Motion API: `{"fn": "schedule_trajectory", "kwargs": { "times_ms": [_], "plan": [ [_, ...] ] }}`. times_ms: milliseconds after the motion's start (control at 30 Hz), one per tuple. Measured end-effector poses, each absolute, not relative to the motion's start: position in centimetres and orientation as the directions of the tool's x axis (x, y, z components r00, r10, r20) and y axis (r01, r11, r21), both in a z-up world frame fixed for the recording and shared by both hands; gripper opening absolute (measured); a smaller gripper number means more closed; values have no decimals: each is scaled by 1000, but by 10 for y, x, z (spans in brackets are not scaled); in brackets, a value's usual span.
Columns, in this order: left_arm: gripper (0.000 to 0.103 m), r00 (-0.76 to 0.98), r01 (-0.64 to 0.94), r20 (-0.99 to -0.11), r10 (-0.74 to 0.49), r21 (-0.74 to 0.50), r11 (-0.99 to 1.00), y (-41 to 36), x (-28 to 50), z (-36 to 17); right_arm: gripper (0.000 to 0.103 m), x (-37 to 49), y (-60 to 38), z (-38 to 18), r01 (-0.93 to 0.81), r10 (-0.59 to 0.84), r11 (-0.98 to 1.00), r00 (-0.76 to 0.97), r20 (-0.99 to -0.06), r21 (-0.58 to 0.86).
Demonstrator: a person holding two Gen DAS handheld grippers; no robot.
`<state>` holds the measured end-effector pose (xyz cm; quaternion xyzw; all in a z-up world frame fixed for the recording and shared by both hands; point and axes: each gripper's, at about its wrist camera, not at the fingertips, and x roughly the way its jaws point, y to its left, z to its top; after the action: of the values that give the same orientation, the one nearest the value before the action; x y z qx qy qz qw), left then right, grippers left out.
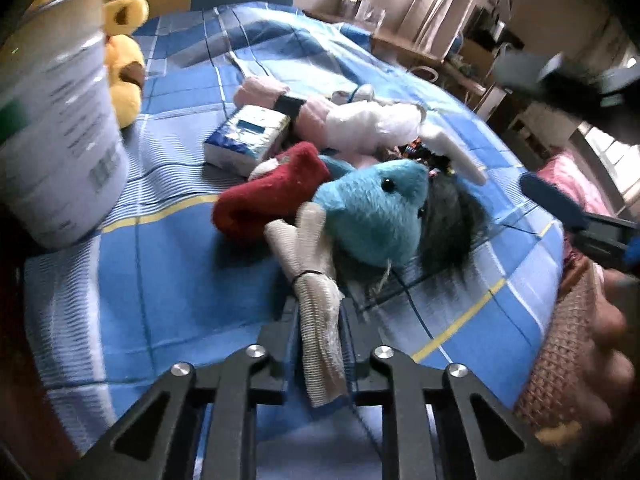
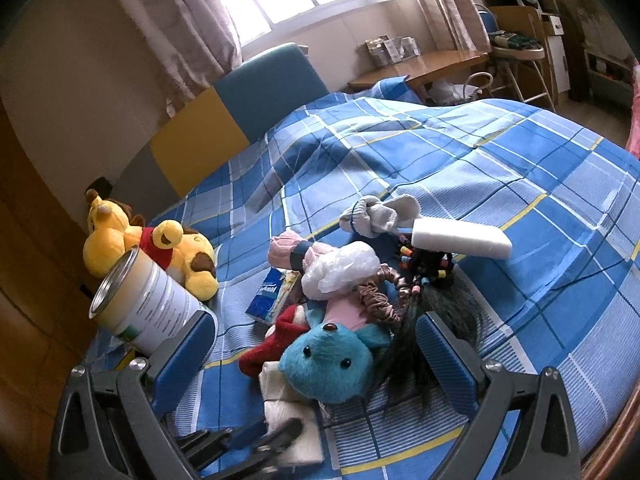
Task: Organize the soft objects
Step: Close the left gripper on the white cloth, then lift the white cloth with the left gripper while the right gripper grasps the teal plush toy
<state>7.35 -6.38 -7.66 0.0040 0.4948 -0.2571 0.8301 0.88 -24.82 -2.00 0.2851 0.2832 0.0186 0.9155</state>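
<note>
A pile of soft things lies on the blue plaid bed (image 1: 160, 280): a blue plush toy (image 1: 376, 212) (image 2: 332, 364), a red sock (image 1: 268, 196) (image 2: 276, 344), pink cloth (image 1: 264, 90), white plastic wrap (image 1: 372, 124) and a black wig (image 2: 432, 320). My left gripper (image 1: 320, 312) is shut on a cream ribbed sock bundle (image 1: 320, 320) at the pile's near edge; it also shows in the right wrist view (image 2: 288, 420). My right gripper (image 2: 316, 352) is open, its blue pads (image 2: 188, 352) straddling the blue plush from above.
A white tin can (image 1: 60, 120) (image 2: 152, 300) stands at the left. Yellow plush toys (image 2: 160, 252) lie behind it. A tissue pack (image 1: 248, 138), a white foam block (image 2: 460, 240) and a grey sock (image 2: 376, 212) lie nearby. A woven basket (image 1: 560, 352) sits at right.
</note>
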Motion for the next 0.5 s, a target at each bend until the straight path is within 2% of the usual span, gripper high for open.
{"fn": "schedule_trajectory", "kwargs": {
  "times_ms": [233,300,333,500],
  "plan": [
    [18,365,414,-824,-433,-273,868,-26,46,-79,100,12,-248,-23,148,192,835,823,-535,529],
    [19,369,415,-827,-425,-262,871,-20,41,-81,95,13,-245,-23,150,187,844,818,-544,515],
    [19,372,412,-828,-419,-257,874,-19,39,-82,92,14,-245,-24,156,182,848,812,-555,507],
    [21,368,403,-833,-413,-257,878,-25,46,-85,92,26,-237,-34,163,208,860,753,-624,483]
  ]
}}
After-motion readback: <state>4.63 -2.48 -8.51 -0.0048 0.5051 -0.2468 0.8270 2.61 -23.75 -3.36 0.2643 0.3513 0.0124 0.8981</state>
